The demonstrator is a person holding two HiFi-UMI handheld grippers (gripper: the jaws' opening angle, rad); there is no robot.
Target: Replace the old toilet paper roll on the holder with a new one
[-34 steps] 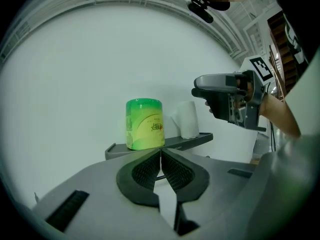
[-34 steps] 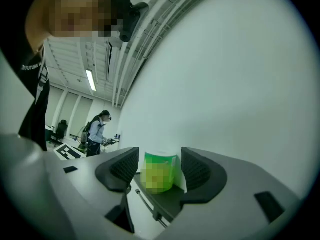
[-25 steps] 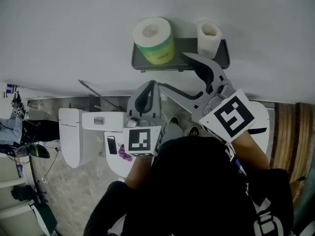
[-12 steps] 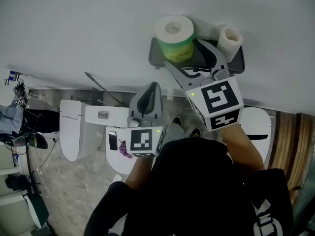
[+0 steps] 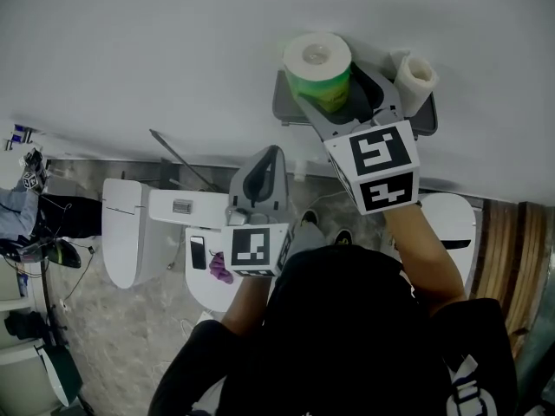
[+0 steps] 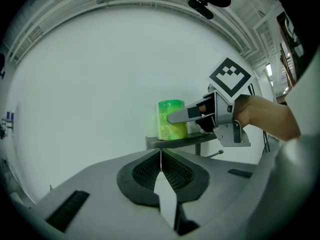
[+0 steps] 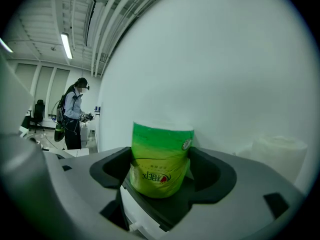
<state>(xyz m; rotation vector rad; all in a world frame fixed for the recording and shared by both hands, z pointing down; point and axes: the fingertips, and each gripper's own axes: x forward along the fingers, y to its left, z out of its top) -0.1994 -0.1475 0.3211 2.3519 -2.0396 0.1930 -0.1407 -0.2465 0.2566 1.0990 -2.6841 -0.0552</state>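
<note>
A dark grey shelf (image 5: 286,113) with a low rim is fixed on the white wall (image 5: 130,50). It holds two things. At its left end stands a new roll (image 5: 318,63) in green wrapping, upright, with the hollow core at the top. At its right end stands a thin white roll (image 5: 416,76), also upright and without wrapping. The two are apart from each other.

The right gripper (image 5: 341,94) reaches over the shelf from the front, with one jaw at each side of the new roll. Its jaws have just been opening and now stand wide apart. In the right gripper view the new roll fills most of the space between the pads. A dark gap shows at each side, so the pads do not seem to press on it. Whether one pad lightly touches the wrapping, I cannot say for sure. The new roll rests with its bottom on the shelf.

The left gripper (image 5: 264,156) is below the shelf and to its left, apart from it. Its jaws are closed together with nothing between them, and it points toward the wall.
</note>
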